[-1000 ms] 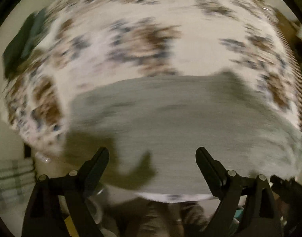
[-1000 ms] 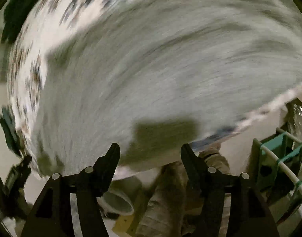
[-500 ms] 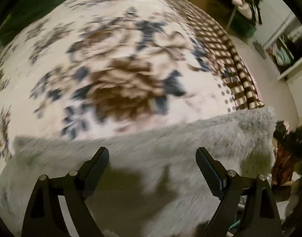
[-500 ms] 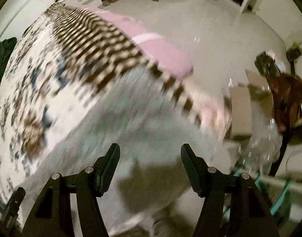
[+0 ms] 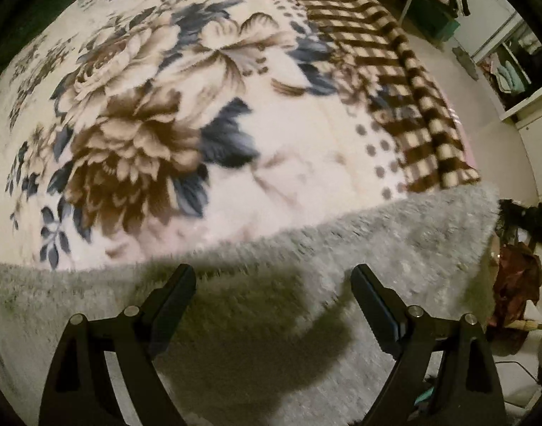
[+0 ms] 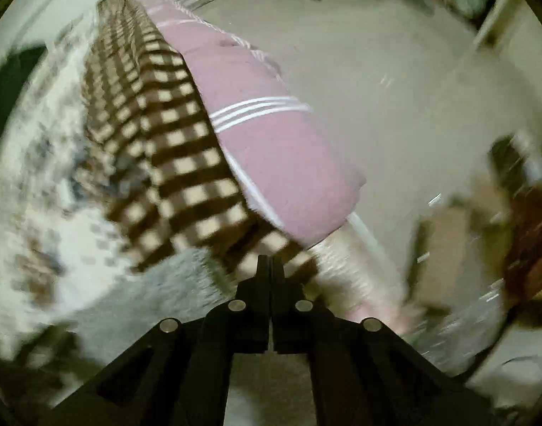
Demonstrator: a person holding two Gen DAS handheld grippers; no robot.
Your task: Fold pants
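Observation:
The fuzzy grey pants [image 5: 377,245] lie flat along the near edge of the bed, on a floral blanket [image 5: 157,113]. My left gripper [image 5: 272,284] is open and empty, hovering just above the grey fabric. In the right wrist view the pants [image 6: 157,294] show as a grey patch at lower left. My right gripper [image 6: 270,266] is shut with nothing between its fingers, pointing past the bed corner, to the right of the pants. The view is blurred.
A brown checked blanket border [image 5: 412,81] runs along the bed's right side, over a pink sheet [image 6: 271,149]. Beyond it is pale floor [image 6: 395,71], with a cardboard box [image 6: 444,245] and brown clutter [image 6: 533,220] at right.
My right gripper has shut and swung right, off the pants toward the bed corner and floor. My left gripper stayed open and its view settled over the grey fabric.

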